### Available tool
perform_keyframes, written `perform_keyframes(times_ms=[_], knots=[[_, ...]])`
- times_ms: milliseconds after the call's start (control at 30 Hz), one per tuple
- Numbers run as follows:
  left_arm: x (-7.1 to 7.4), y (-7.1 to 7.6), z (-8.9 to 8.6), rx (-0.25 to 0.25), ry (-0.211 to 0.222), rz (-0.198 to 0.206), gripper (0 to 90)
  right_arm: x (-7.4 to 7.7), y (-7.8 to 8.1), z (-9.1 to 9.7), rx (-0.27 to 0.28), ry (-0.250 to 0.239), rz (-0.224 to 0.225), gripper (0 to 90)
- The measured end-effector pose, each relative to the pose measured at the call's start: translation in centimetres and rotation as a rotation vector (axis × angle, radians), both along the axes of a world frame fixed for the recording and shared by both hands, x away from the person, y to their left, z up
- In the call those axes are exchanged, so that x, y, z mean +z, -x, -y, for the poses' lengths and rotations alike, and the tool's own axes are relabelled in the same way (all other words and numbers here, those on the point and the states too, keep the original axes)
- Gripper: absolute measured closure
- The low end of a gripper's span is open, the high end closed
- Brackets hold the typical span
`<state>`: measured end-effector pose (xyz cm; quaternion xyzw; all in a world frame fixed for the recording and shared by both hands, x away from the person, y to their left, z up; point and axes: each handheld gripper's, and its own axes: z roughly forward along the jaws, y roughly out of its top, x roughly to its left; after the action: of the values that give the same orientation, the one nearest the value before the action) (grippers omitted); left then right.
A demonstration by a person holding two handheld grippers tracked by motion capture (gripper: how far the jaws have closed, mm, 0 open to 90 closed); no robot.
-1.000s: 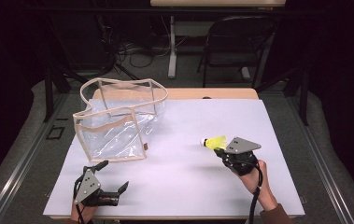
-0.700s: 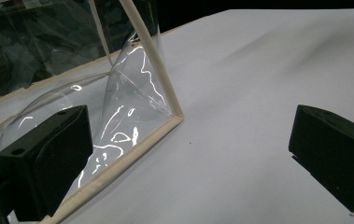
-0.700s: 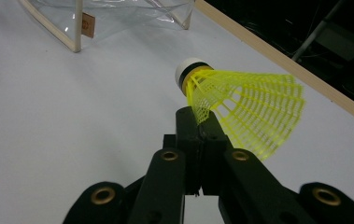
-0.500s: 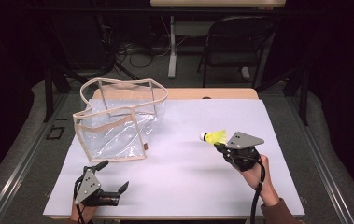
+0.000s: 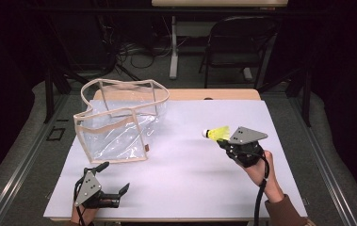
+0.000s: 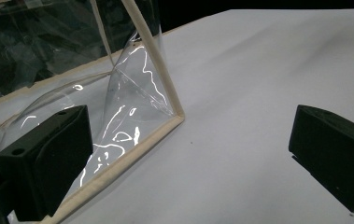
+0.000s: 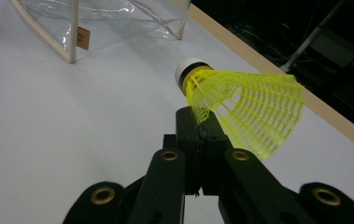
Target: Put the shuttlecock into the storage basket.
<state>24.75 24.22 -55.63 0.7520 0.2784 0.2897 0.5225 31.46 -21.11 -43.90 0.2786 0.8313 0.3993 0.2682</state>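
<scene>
At centre right of the high view, the right hand-held gripper [image 5: 222, 142] has its jaws pinched tight on the yellow skirt of a shuttlecock [image 5: 215, 133], lifted above the white surface [image 5: 190, 165]. At lower left, the left hand-held gripper [image 5: 115, 181] rests wide open and empty, just beside the clear bag [image 5: 119, 122].

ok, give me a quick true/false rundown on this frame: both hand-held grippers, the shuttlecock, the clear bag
1. The right hand-held gripper pinches the yellow shuttlecock by its skirt. True.
2. The left hand-held gripper is clamped on the clear bag. False: its jaws stand wide open, beside the bag's corner.
3. The shuttlecock lies inside the bag. False: it is held outside the bag, off to its right in the high view.
4. The bag stands on the white table with its top open. True.
5. The shuttlecock's cork end is white with a black band. True.
</scene>
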Motion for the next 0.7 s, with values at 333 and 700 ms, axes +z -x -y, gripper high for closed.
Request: perform_keyframes(times_ms=[333,700], knots=[[0.0,0.0,0.0,-0.004,-0.006,0.003,0.0,0.6,-0.9,0.3,-0.008,-0.014,0.004,90.0],[0.0,0.0,0.0,-0.008,0.002,0.003,0.0,2.1,-2.3,-0.4,-0.013,-0.009,0.028,90.0]])
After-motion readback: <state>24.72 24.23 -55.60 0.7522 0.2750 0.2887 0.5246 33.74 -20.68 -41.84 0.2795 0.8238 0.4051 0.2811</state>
